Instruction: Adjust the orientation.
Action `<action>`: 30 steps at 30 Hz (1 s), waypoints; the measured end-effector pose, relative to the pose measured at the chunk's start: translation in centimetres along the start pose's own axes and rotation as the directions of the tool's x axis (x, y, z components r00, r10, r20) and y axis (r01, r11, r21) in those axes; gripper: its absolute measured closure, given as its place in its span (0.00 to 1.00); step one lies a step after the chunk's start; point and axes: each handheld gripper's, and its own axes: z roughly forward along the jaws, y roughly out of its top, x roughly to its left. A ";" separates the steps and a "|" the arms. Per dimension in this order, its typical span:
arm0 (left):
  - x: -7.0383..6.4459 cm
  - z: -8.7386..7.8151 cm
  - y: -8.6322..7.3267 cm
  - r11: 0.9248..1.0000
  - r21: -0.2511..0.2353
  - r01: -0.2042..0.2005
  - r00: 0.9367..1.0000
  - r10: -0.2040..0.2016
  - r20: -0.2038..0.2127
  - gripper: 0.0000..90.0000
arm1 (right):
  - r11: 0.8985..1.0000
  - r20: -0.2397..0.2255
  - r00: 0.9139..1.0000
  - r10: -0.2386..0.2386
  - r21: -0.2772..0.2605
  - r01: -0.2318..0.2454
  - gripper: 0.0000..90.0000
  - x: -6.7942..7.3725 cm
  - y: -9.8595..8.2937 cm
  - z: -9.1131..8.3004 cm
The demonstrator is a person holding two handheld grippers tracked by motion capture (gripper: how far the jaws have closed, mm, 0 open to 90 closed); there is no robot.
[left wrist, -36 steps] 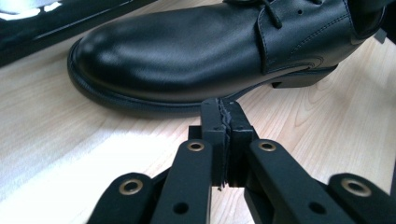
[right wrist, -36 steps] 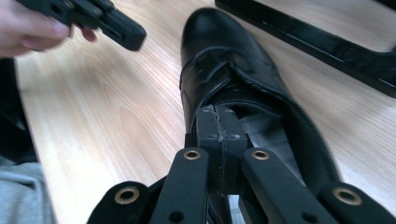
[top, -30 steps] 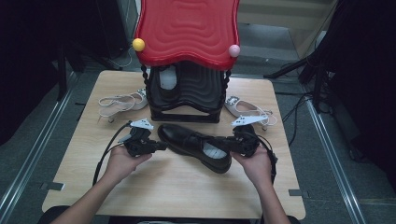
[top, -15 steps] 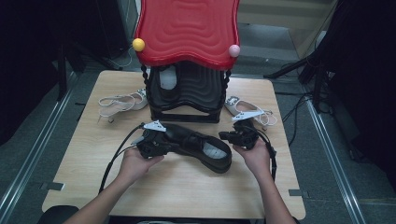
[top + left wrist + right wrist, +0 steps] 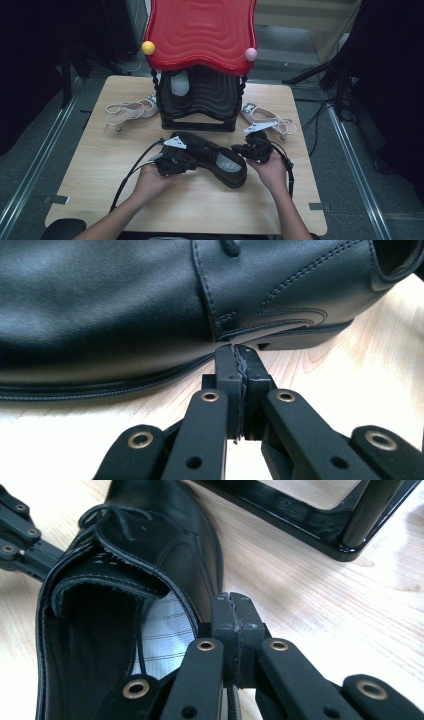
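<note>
**Evidently Mid-Job: Black Shoe Flanked by Two Grippers, Not Yet on the Rack**

Squarely in the middle of the wooden table (image 5: 90,200) lies a black leather shoe (image 5: 212,159), toe to the far left, heel to the near right, just in front of the red-topped shoe rack (image 5: 200,35). The left gripper (image 5: 239,356) presses against the shoe's left flank at the sole line, its jaws drawn together with nothing between them. The right gripper (image 5: 233,611) sits at the right edge of the collar, jaws likewise closed; whether they pinch a sliver of leather is hard to say from this angle, though they appear empty. One pale shoe (image 5: 179,82) already rests inside the rack, while white sandals lie either side of it: one to the left (image 5: 127,111), one to the right (image 5: 262,116). Judging by that, the stowing has barely begun, and the black shoe must yet be gripped and lifted.
</note>
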 end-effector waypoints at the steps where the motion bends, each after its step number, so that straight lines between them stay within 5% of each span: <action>1: 0.0 0.0 0.1 1.000 0.002 -0.001 1.000 0.001 0.001 1.00 | 1.000 0.001 1.000 -0.003 -0.004 0.003 1.00 0.1 -0.1 0.0; 9: 0.1 0.0 0.3 1.000 0.014 0.000 1.000 0.000 0.003 0.99 | 1.000 0.008 1.000 0.009 -0.018 -0.009 1.00 1.1 -1.0 -0.4; 21: 0.4 0.3 1.0 1.000 0.021 0.004 1.000 -0.004 0.025 1.00 | 0.992 0.006 0.993 0.119 -0.029 -0.119 1.00 2.6 -2.6 -1.2; 30: 0.6 0.8 1.7 1.000 0.026 0.016 0.999 -0.017 0.028 1.00 | 0.991 0.027 0.992 0.127 -0.045 -0.126 1.00 4.3 -3.8 -1.7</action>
